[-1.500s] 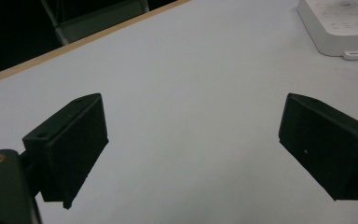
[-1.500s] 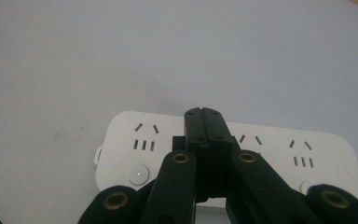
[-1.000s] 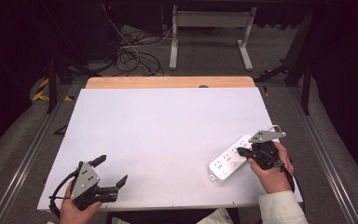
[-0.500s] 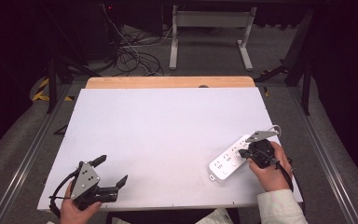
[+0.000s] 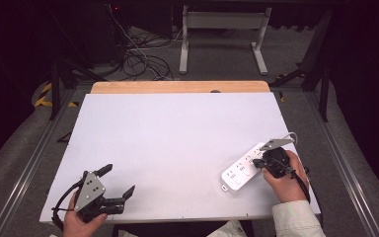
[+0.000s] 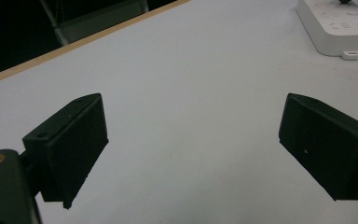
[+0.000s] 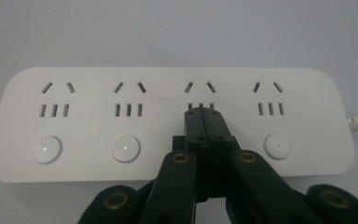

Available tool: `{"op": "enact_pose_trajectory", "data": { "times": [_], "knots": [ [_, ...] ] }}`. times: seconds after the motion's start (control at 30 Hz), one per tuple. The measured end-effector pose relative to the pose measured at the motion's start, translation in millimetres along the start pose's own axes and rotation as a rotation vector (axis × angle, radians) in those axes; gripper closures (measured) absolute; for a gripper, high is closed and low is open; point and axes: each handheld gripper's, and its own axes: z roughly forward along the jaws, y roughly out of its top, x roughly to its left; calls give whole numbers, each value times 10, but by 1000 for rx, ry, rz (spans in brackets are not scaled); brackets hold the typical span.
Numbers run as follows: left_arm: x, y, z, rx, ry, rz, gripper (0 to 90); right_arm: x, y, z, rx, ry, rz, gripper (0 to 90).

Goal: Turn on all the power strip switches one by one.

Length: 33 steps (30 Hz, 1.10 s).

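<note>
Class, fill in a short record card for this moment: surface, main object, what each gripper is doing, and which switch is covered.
Surface: white table top
Main object: white power strip, four socket groups, lying flat near the right gripper
Right gripper: jaws shut, tips over the strip at the third socket group from the left in its own view
Left gripper: jaws open, holding nothing
Covered switch: third from the left in the right gripper view; contact cannot be confirmed

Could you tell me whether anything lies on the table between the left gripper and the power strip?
Nothing visible does. The left gripper, jaws apart, sits at the near left of the table; bare white surface runs from it to the power strip, where the right gripper rests with jaws together.
</note>
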Motion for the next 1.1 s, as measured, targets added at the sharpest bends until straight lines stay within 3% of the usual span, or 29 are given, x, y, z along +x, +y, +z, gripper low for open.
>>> {"op": "enact_pose_trajectory", "data": {
  "times": [0.97,1.03,1.07,1.1],
  "knots": [
    [-13,-2,-6,0,-1,2,83,58,-8,46,14,-44,21,900],
    [-10,-2,-7,0,0,1,83,55,-12,42,9,-36,20,900],
    [-4,-2,-9,-2,1,-3,83,40,-49,14,-38,-31,26,900],
    [1,-2,-9,0,-2,-5,83,49,-57,-44,-62,-62,8,900]
  ]
}}
